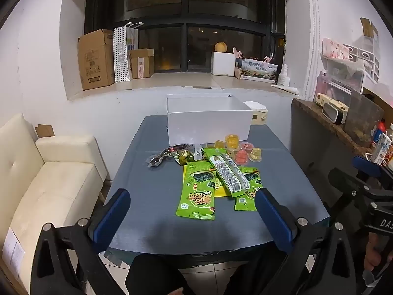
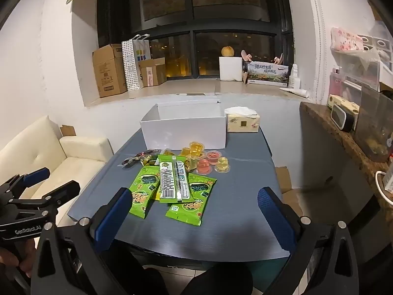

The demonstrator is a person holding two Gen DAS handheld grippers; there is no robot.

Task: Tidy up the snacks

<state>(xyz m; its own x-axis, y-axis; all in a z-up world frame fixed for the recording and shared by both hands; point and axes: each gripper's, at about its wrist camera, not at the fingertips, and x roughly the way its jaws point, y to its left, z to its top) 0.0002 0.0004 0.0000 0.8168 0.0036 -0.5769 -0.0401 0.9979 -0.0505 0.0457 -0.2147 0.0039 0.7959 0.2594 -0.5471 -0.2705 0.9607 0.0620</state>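
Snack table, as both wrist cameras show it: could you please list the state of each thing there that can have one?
white box: open, no lid on it, inside mostly hidden.
tissue pack: opened, a tissue sticking out.
green seaweed packets: sealed, lying flat, overlapping.
long packet: sealed, resting across the green ones.
jelly cups: sealed, clustered before the box.
left gripper: open, empty.
right gripper: open, empty.

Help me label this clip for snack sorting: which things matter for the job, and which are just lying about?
For the job:
green seaweed packets
long wrapped packet
jelly cups
dark wrapped snacks
white box
left gripper and right gripper, both open

Lying about:
tissue pack
cardboard boxes
sofa
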